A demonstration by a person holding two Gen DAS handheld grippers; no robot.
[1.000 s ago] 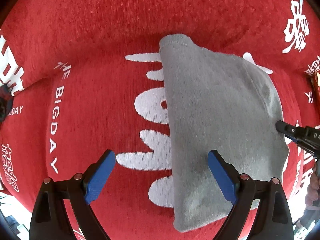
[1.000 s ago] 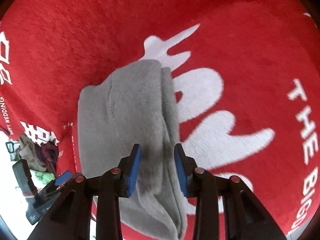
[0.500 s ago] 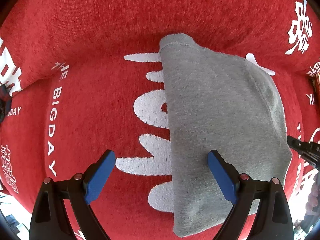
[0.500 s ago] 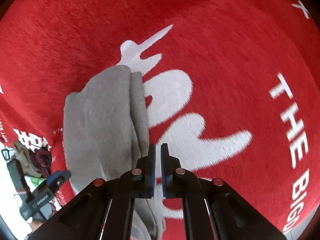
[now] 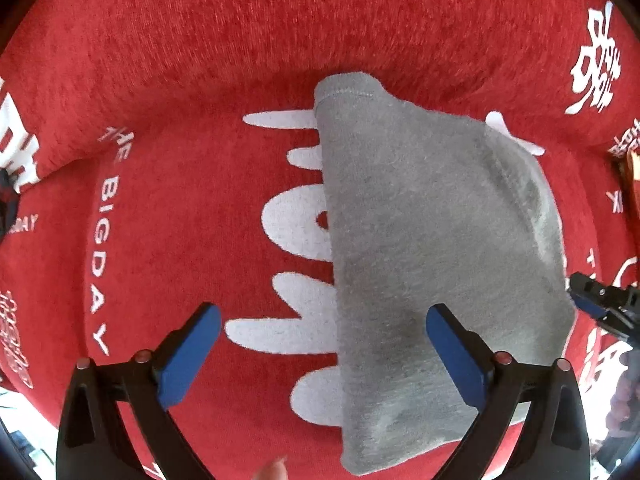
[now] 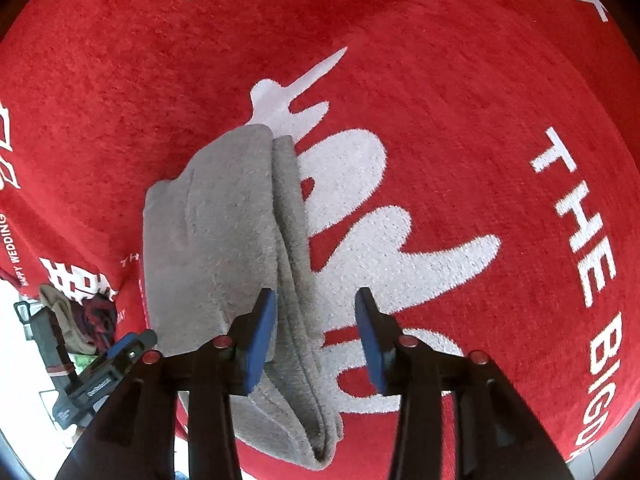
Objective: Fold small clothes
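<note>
one folded grey garment (image 5: 432, 248) lies flat on a red table cover (image 5: 180, 80) printed with white lettering, as the left gripper (image 5: 320, 334) hovers with jaws wide and the right gripper (image 6: 316, 334) with jaws part open straddling its layered edge, both empty, apparently between folds, with a fresh grasp next.

A red cloth (image 6: 460, 92) with large white lettering, including "THE BIG DAY", covers the whole work surface. Past the red cloth's lower-left edge lie a heap of other clothes (image 6: 76, 316) and pale floor (image 6: 16, 380).
</note>
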